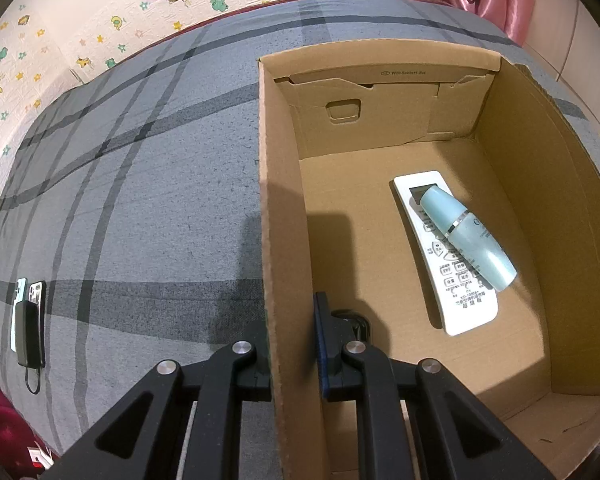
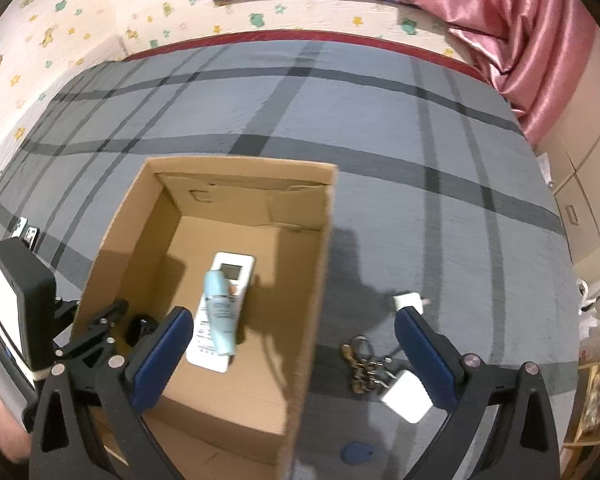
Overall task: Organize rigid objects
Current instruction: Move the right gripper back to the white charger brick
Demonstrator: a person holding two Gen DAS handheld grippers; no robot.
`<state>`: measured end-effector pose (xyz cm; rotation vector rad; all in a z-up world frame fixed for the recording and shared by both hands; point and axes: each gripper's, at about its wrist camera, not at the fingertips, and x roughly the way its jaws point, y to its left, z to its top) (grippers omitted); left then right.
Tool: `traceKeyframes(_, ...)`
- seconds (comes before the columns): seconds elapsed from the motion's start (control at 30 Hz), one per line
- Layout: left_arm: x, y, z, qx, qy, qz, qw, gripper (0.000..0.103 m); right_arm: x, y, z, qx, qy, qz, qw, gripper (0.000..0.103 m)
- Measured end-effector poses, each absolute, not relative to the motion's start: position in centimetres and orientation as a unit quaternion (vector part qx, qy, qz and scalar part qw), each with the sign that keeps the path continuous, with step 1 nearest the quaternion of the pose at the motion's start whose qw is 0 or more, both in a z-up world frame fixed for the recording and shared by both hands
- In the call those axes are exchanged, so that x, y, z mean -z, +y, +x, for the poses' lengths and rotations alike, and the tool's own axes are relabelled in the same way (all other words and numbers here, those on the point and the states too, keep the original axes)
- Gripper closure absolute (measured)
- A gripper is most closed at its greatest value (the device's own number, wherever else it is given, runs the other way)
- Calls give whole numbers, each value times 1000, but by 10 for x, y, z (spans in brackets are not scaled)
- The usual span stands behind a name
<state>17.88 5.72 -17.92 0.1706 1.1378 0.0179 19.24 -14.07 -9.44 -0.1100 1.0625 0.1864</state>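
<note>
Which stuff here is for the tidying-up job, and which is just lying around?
For the job:
brown cardboard box
white remote control
pale blue bottle
bunch of metal keys
white plug adapter

Just lying around:
phones
pink curtain

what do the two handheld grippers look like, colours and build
Both are black plastic scissor-style linkages with round silver pivot pins. The right gripper has dark blue pads on its fingers. The left gripper shows the same blue pad, and in the right wrist view it carries a boxy black housing with a white face.
</note>
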Motion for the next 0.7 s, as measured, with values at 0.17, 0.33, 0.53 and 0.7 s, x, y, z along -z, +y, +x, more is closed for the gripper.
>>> traceKeyframes(0.17,179,58,178,-7,538,79,839,88,92,-167,188,-70,506,-47,858,0)
traceKeyframes(0.33,179,58,179,-7,538,78,839,88,95,-192,182,-50,504,-41,861,0)
traceKeyframes(0.53,179,58,178,-8,537,80,840,88,106,-218,177,-30,508,-27,861,0)
traceKeyframes(0.7,179,59,178,-7,537,79,840,88,125,-234,172,-12,516,-26,856,0)
